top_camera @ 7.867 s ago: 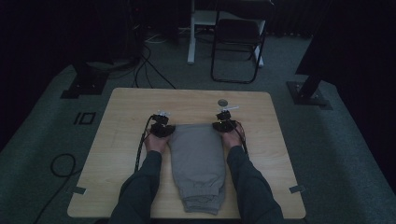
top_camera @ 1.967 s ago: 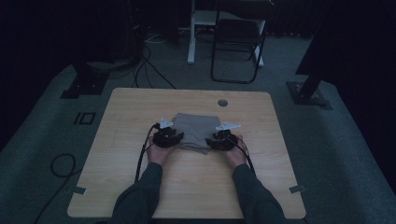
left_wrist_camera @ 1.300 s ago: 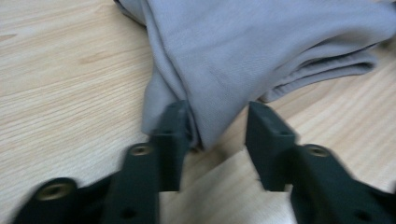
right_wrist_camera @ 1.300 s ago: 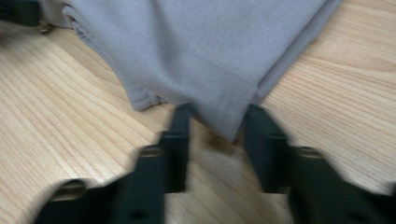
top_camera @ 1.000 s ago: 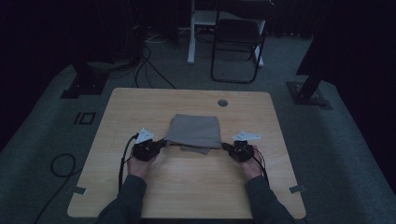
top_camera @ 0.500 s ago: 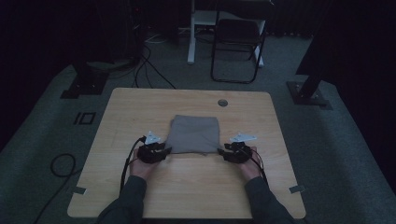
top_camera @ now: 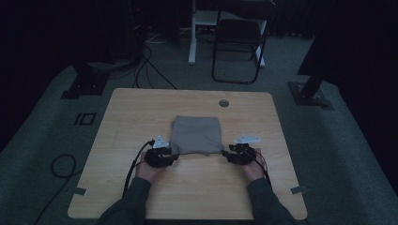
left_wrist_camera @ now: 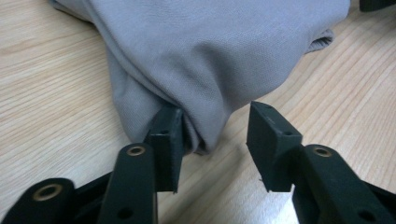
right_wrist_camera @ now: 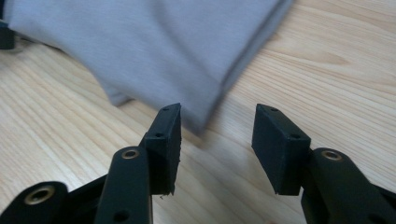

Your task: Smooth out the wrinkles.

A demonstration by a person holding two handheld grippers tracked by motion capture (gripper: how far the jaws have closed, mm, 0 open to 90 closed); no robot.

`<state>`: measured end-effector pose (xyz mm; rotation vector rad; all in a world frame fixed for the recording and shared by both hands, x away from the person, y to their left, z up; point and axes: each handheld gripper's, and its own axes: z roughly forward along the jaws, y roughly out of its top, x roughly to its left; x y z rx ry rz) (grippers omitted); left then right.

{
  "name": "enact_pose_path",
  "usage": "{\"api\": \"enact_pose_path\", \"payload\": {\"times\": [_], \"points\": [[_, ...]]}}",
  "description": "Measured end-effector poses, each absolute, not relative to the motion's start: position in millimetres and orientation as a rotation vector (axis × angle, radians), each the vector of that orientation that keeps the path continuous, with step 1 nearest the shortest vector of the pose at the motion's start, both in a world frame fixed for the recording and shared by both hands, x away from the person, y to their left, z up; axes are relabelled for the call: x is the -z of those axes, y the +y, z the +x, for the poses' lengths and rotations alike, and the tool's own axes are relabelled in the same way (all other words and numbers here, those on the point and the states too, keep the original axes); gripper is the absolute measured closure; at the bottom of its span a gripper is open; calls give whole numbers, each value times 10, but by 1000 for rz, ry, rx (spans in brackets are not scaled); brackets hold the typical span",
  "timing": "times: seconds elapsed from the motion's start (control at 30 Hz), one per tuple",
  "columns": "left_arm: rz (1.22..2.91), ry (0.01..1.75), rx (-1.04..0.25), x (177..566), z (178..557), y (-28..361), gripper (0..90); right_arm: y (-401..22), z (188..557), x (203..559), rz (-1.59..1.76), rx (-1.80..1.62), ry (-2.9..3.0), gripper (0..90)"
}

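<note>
Cloth first: the folded grey garment lies flat near the middle of the table, squared into a thick pad so the next fold has clean near corners to lift. It is soft knit, matte, with rounded layered edges and a small hem tail poking out near its right corner. I have my left gripper at the near left corner and my right gripper at the near right; both have just been opening, jaws apart, corners between them but unpinched. Pale wood grain runs underneath.
</note>
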<state>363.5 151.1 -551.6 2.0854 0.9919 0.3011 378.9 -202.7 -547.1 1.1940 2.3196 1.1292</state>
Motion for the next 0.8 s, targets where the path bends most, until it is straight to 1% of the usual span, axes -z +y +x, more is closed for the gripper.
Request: {"api": "enact_pose_path", "payload": {"times": [0.13, 0.17, 0.23, 0.47, 0.63, 0.8], "points": [[2071, 997, -333, 5468, 3602, 1601, 534, -2115, 3790, 5466, 1209, -1129, 2303, 519], [2041, 1026, -375, 5441, 3607, 1722, 534, -2149, 3792, 5465, 1211, -1130, 2296, 517], [2020, 1069, -407, 5440, 3637, 1820, 530, -2240, 3810, 5473, 1225, -1122, 2276, 508], [1968, 1200, -484, 5494, 3744, 2090, 532, -2349, 3846, 5525, 1270, -1092, 2248, 502], [1937, 1275, -512, 5516, 3781, 2227, 534, -2402, 3861, 5537, 1287, -1085, 2232, 500], [1905, 1324, -499, 5545, 3812, 2316, 535, -2470, 3876, 5537, 1308, -1087, 2215, 500]]}}
